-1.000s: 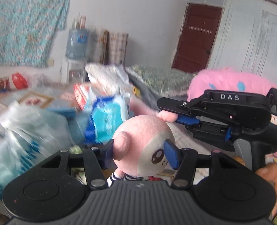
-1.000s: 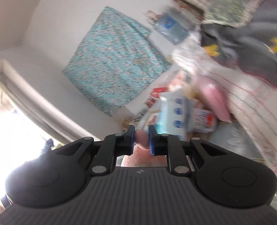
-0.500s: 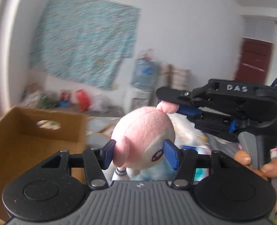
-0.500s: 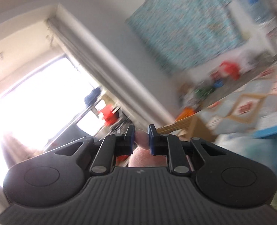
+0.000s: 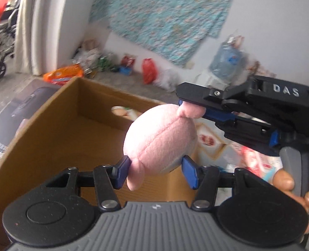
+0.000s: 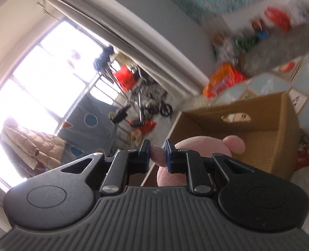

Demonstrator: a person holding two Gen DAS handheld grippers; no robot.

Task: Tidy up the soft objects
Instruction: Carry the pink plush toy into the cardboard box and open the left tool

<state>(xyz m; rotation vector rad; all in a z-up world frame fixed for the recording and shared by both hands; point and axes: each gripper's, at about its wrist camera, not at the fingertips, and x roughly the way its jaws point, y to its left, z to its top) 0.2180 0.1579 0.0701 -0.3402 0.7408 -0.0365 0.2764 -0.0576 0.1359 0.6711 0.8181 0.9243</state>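
Both tongs clamp the round pink plush toy (image 5: 160, 140): left tongs (image 5: 154, 170) on its body, right tongs (image 6: 157, 156) pinching one ear. Its thin ear could slip free. Then the toy might miss the open brown cardboard box (image 5: 56, 113) at lower left.

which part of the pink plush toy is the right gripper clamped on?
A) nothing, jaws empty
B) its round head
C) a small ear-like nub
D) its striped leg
C: in the left wrist view the right gripper pinches a small nub sticking out of the pink plush toy, while the left gripper holds the round body over the cardboard box.
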